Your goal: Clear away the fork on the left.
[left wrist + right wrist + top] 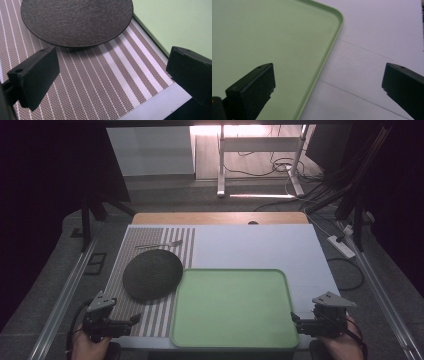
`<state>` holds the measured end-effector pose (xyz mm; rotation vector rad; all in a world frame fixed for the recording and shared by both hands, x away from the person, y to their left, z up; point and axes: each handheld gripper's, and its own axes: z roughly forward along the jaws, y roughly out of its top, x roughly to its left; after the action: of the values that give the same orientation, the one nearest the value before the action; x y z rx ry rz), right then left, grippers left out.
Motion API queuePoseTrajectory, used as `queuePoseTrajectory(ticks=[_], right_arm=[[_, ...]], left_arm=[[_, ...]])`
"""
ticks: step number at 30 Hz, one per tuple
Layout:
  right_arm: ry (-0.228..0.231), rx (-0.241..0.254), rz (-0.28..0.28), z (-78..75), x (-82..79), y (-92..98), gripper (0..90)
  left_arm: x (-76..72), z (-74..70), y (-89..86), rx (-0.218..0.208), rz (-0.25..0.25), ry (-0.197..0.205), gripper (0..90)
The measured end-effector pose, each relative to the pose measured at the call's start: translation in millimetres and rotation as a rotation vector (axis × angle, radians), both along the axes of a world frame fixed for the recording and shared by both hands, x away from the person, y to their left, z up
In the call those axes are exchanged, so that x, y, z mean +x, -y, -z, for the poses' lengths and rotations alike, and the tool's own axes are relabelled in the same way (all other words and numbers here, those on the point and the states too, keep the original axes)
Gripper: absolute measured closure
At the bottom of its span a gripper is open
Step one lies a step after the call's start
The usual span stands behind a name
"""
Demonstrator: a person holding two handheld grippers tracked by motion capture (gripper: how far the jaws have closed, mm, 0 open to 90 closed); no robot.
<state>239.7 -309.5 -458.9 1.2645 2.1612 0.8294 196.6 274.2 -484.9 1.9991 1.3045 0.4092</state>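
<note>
A: Biggest first? White-topped desk [260, 245], wooden strip along far edge.
B: Then flat pale-green rectangular plastic tray [232, 307], rounded corners, low rim, lying at near centre of desk. Nothing in it.
A: Left of tray: brown woven placemat with white stripes [150, 320], touching or just under tray's left edge, can't tell which.
B: On placemat: round dark textured plate [152, 274], right rim reaching tray's far-left corner. In left gripper view, same plate [75, 22] raised slightly off mat on a low foot, shadow beneath.
A: Beyond plate, near far end of placemat: thin silver metal fork [159, 244], lying flat, apart from plate.
B: Tongs? Left tongs [135, 319] held by left hand [87, 347] at near-left corner, hovering over placemat just short of plate, released, jaws spread wide, nothing between.
A: Right tongs [295, 317] held by right hand [345, 345] at near-right, tips at tray's right rim. Also released, jaws wide apart, straddling tray edge [322, 65] and bare desk, gripping nothing.
</note>
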Motion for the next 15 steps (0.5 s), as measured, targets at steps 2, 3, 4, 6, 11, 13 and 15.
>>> queuePoseTrajectory(ticks=[2, 3, 4, 6, 11, 13, 15], right_arm=[[0.004, 0.01, 0.008, -0.5, 0.0, 1.4, 0.0], [-0.004, 0.02, 0.013, -0.2, 0.9, 1.8, 0.0], [-0.004, 0.02, 0.013, -0.2, 0.9, 1.8, 0.0], [-0.014, 0.023, 0.013, 0.0, 1.8, 1.8, 0.0], [-0.016, 0.033, 0.014, -0.1, 1.8, 3.2, 0.0], [-0.017, 0.031, 0.007, 0.0, 1.7, 3.0, 0.0], [-0.014, 0.029, 0.001, 0.2, 1.4, 2.2, 0.0]], left_arm=[[0.3, 0.3, -1.0, -0.007, 0.0, -0.004, 0.0], [0.9, 0.4, -2.0, -0.014, 0.001, -0.01, 0.0], [0.9, 0.4, -2.0, -0.014, 0.001, -0.01, 0.0], [1.6, 0.8, -2.0, -0.016, 0.001, -0.017, 0.0], [2.7, 0.9, -0.5, -0.007, 0.011, -0.028, 0.0], [3.1, 1.1, -0.3, -0.006, 0.013, -0.03, 0.0], [4.0, 1.3, -0.4, -0.01, 0.016, -0.036, 0.0]])
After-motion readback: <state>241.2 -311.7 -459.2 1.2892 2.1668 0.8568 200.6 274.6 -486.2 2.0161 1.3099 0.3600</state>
